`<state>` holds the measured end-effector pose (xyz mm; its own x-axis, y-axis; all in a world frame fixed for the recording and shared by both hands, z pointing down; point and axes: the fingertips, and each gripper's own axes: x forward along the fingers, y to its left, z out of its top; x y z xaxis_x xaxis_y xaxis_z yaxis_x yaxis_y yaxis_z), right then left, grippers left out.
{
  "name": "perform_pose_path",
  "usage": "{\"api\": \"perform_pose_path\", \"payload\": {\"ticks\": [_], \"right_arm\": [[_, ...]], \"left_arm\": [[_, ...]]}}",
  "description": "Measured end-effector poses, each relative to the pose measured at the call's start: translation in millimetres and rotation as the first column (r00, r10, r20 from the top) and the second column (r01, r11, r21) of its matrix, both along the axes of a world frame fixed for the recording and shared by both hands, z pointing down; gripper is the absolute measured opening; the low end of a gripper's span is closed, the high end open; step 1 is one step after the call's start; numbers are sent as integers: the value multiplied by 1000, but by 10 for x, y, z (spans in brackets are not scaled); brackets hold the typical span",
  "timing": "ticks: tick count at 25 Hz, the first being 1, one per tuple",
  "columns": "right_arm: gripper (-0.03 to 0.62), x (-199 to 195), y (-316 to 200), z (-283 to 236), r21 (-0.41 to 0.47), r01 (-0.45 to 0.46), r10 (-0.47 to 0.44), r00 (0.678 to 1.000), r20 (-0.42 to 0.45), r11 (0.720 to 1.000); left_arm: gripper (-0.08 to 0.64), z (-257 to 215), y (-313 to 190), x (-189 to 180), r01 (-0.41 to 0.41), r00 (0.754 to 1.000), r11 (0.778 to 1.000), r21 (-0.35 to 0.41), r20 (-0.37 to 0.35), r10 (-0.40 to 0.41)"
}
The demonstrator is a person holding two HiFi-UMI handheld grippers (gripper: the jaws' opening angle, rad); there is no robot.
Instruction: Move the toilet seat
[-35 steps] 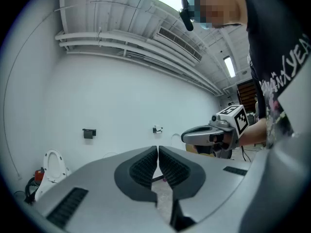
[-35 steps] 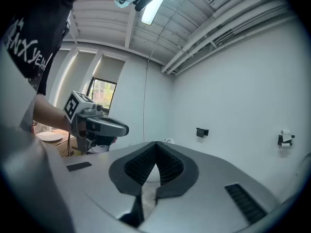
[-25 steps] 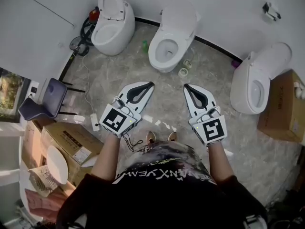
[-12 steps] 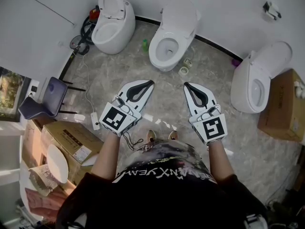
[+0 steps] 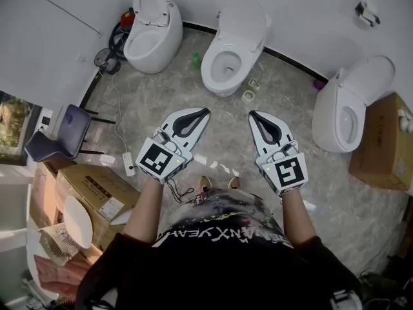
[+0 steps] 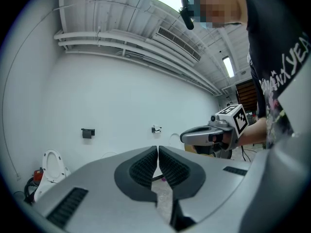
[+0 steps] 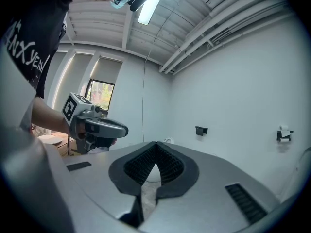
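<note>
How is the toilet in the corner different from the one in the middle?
The corner toilet has a ring-shaped seat standing up; the middle toilet has a solid lid standing up. The middle toilet's open bowl shows; the corner toilet shows its rounded side. Both are white, by the wall.

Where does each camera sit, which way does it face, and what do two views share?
Head view: on the person's head, facing steeply down at grey marbled floor and three white ceramic toilets; forearms, black printed T-shirt, left gripper, right gripper show.
Left gripper view: on the left gripper, facing along its shut jaws to a white wall; T-shirt at right.
Right gripper view: on the right gripper, along its shut jaws toward a window; T-shirt at left.
Shared: each gripper view shows the other gripper.
</note>
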<state>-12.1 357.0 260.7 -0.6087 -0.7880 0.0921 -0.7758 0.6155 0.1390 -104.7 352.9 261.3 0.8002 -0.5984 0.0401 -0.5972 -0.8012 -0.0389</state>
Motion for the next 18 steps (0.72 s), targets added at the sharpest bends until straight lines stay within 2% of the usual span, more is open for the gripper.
{"api": "perform_pose_path", "payload": {"ticks": [4,18], "right_arm": [[3,-7,12,21,1,0,0,1000,-11,1000],[11,-54,31,44,-4,16,-16,1000,-1,1000]], "left_arm": [[30,32,20,1,-10,1000,1000,1,16,10],[32,49,37,-18,-7,1000,1000,-12,-7,7]]}}
